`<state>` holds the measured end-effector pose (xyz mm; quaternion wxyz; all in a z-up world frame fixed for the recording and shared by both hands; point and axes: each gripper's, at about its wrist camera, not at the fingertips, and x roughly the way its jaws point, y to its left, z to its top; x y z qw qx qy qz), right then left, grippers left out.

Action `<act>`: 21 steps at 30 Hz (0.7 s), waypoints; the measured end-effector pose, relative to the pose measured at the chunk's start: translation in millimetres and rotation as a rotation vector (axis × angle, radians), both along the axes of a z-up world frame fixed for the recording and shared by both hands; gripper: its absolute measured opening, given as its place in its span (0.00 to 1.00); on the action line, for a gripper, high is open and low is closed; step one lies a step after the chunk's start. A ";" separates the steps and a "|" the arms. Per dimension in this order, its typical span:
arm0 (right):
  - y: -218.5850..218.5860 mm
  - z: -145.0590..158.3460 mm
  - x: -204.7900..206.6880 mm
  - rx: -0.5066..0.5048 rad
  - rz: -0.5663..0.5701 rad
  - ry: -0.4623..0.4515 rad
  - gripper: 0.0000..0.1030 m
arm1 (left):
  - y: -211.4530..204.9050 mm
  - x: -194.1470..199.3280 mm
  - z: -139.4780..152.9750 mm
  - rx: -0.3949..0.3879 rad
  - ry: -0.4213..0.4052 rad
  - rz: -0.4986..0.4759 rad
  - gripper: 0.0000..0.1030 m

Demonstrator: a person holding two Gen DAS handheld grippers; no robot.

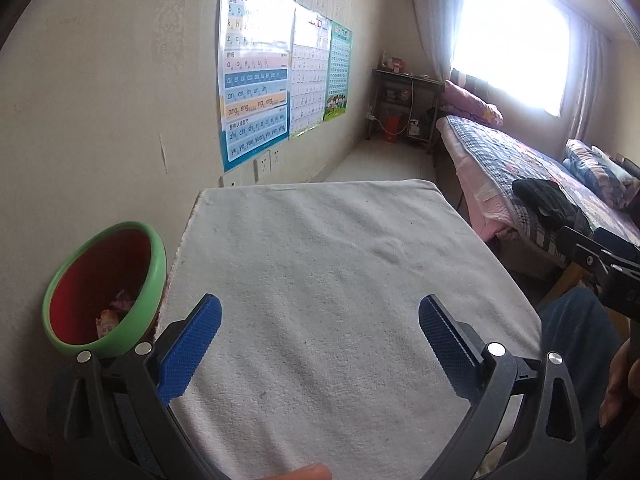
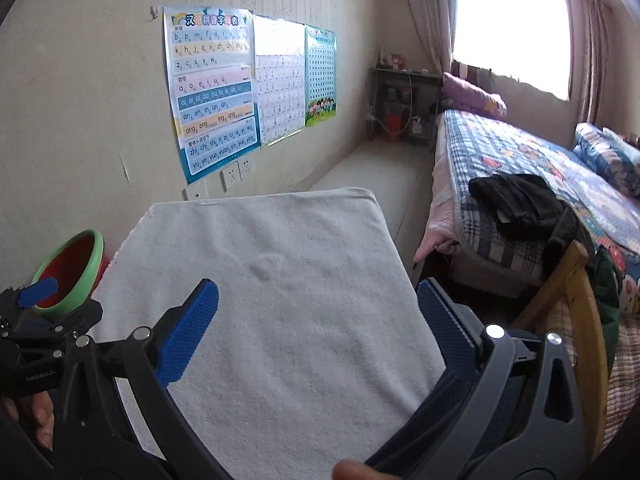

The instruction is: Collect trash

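The white cloth-covered table point(image 1: 320, 280) lies bare from near edge to far edge, so a gripper could pass over all of it. At its left edge stands a green-rimmed bin point(image 1: 156, 264) with a red inside, touching or just beside the cloth, with wrappers point(image 1: 114, 314) at its bottom; its mouth is unobstructed. The wall point(image 1: 100, 120) closes in just behind the bin and the far left corner. Off the right edge, a floor strip separates the table from the bed point(image 2: 500, 168), and a wooden chair back point(image 2: 580, 280) stands near the near right corner.
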<state>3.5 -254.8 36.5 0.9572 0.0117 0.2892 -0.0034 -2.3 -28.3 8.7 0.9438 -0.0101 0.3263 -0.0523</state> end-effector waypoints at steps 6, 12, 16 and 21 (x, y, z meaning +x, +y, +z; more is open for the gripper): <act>10.4 -4.3 -0.2 -0.027 0.037 0.011 0.95 | -0.1 -3.4 0.6 0.004 -0.011 -0.003 0.92; 16.2 -4.8 -2.8 -0.050 0.049 0.005 0.95 | -1.9 -3.6 2.4 0.000 -0.018 -0.010 0.92; 15.0 -5.6 -2.5 -0.045 0.041 0.010 0.95 | 0.1 -1.9 2.2 -0.011 -0.010 -0.010 0.92; 15.6 -7.1 -1.7 -0.046 0.042 0.018 0.95 | 0.6 -0.2 0.5 -0.018 0.001 -0.014 0.92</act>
